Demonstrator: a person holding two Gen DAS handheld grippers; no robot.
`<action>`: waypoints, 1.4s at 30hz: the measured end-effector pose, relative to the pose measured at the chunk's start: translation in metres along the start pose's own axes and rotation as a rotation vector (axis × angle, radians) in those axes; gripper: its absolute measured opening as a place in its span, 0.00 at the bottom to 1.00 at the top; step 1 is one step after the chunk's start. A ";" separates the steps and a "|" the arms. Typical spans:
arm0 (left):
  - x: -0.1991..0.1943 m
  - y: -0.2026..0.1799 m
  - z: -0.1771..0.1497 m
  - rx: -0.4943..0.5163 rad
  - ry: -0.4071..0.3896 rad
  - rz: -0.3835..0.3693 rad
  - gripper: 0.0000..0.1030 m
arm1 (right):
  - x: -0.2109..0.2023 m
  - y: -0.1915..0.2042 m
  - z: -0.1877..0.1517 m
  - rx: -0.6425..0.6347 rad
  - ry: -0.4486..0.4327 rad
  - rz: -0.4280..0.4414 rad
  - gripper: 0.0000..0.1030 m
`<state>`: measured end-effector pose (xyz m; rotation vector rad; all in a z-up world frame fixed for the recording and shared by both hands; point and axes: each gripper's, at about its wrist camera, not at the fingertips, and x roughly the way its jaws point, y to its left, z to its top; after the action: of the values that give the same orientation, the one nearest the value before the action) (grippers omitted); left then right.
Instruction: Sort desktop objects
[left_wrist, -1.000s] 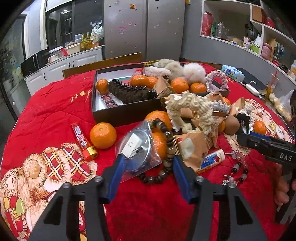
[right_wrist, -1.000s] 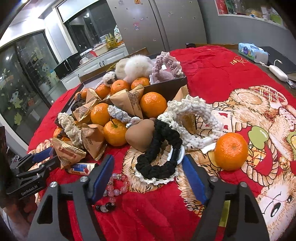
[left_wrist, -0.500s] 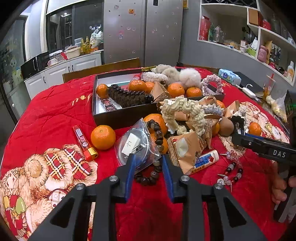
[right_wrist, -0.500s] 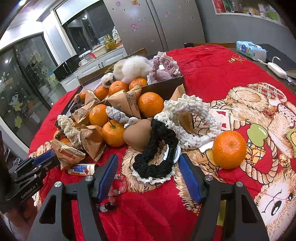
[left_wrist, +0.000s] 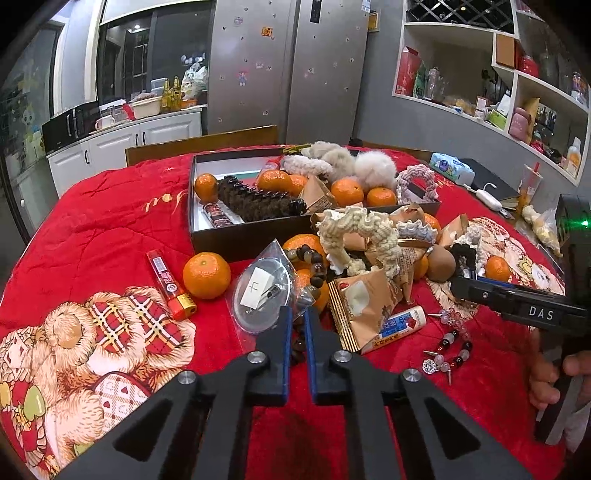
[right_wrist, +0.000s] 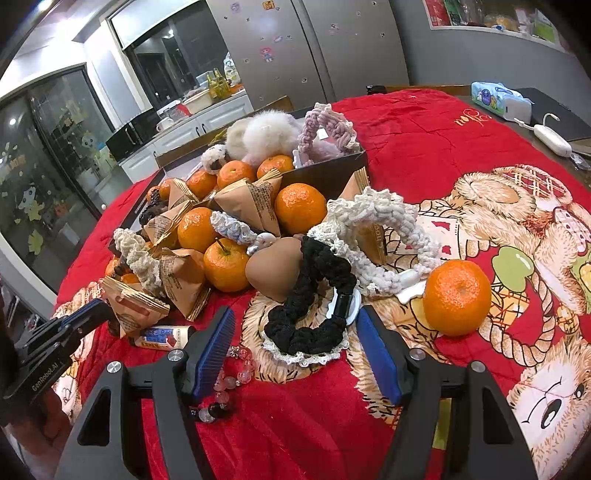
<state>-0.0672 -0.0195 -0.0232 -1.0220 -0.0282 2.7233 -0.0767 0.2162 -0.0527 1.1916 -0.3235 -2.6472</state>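
Observation:
My left gripper (left_wrist: 298, 314) is shut on the near loop of a dark wooden bead bracelet (left_wrist: 313, 264), which lies beside a clear plastic bag (left_wrist: 264, 295) holding a round metal piece. Tangerines (left_wrist: 207, 275), brown paper packets (left_wrist: 364, 299) and crocheted hair ties (left_wrist: 360, 230) are piled in front of a dark open box (left_wrist: 240, 236). My right gripper (right_wrist: 295, 334) is open, its jaws on either side of a black scrunchie (right_wrist: 314, 295) with a lace edge. A loose tangerine (right_wrist: 457, 297) lies to its right.
A red lip-balm tube (left_wrist: 166, 282) lies left of the pile. A small cream tube (left_wrist: 397, 326) and a pink-and-black bead bracelet (right_wrist: 225, 380) lie near the front. The red bear-print cloth (right_wrist: 424, 122) covers the round table. A tissue pack (right_wrist: 498, 99) sits at the far right.
My left gripper has closed from wide open onto the bead bracelet and lifted back a little. My right gripper has narrowed slightly around the black scrunchie.

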 end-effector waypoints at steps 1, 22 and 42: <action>0.000 0.000 0.000 0.000 -0.003 0.003 0.01 | 0.000 0.000 0.000 0.001 -0.001 0.001 0.66; 0.002 -0.003 -0.001 0.017 0.012 0.062 0.04 | -0.002 -0.002 -0.001 0.010 -0.002 0.026 0.30; 0.016 0.000 -0.002 0.008 0.074 0.090 0.04 | -0.001 -0.003 -0.002 0.006 0.010 0.030 0.29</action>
<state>-0.0775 -0.0163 -0.0355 -1.1475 0.0422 2.7601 -0.0747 0.2193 -0.0541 1.1916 -0.3450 -2.6160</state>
